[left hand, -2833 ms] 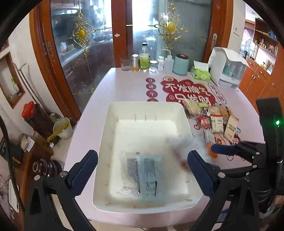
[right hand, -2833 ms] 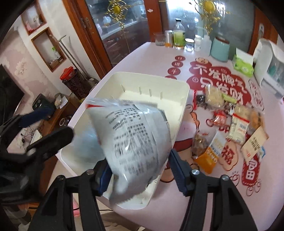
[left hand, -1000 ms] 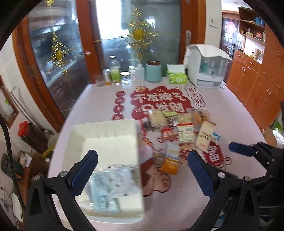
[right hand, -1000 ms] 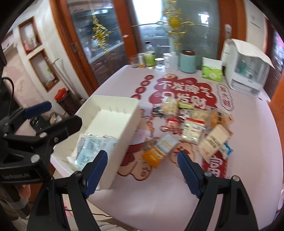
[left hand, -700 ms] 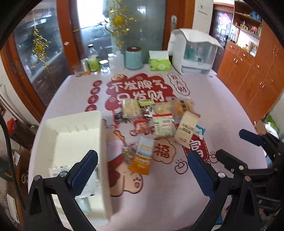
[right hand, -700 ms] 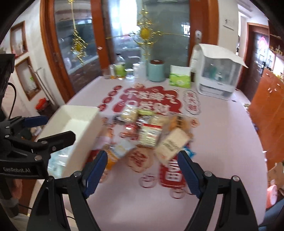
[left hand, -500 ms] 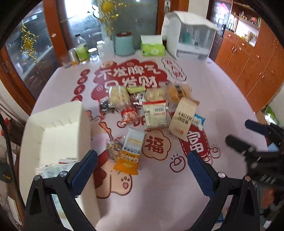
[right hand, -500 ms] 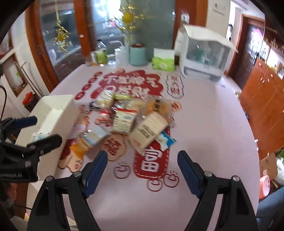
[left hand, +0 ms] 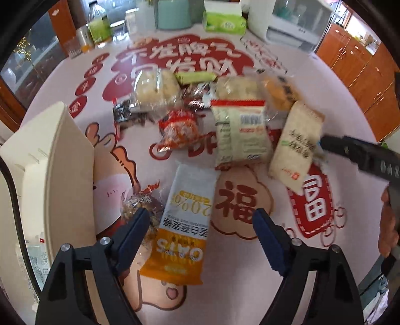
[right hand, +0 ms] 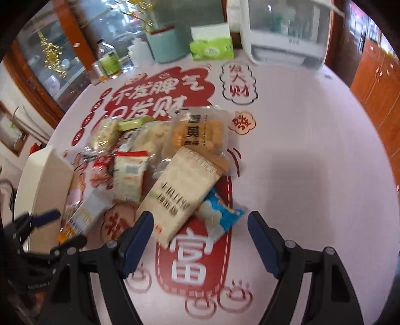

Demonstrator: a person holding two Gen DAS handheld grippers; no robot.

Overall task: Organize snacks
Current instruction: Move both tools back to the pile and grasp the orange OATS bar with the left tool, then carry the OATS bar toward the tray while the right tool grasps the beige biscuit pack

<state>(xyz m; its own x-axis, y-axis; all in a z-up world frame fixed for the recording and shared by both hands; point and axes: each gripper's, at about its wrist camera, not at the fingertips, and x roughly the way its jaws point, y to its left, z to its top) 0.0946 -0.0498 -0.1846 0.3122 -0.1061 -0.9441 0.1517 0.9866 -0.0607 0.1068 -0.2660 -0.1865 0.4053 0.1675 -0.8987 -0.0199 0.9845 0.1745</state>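
On the pink table (left hand: 312, 82) the white bin (left hand: 62, 160) stands at the left, a few packets already inside, so it is near for dropping. The snacks lie in a loose heap beside it. The left gripper (left hand: 200, 235) hangs over the orange oats packet (left hand: 185, 220); its jaws have just been closing and straddle it without touching. The right gripper (right hand: 197, 232) is wide open and empty, above the beige packet (right hand: 182, 190) and the blue packet (right hand: 220, 215).

Snack packets (left hand: 240, 132) heaped mid-table (right hand: 312, 155); bin (left hand: 62, 160) at left edge; bottles (left hand: 97, 25), tissue box (left hand: 223, 22) along far edge.
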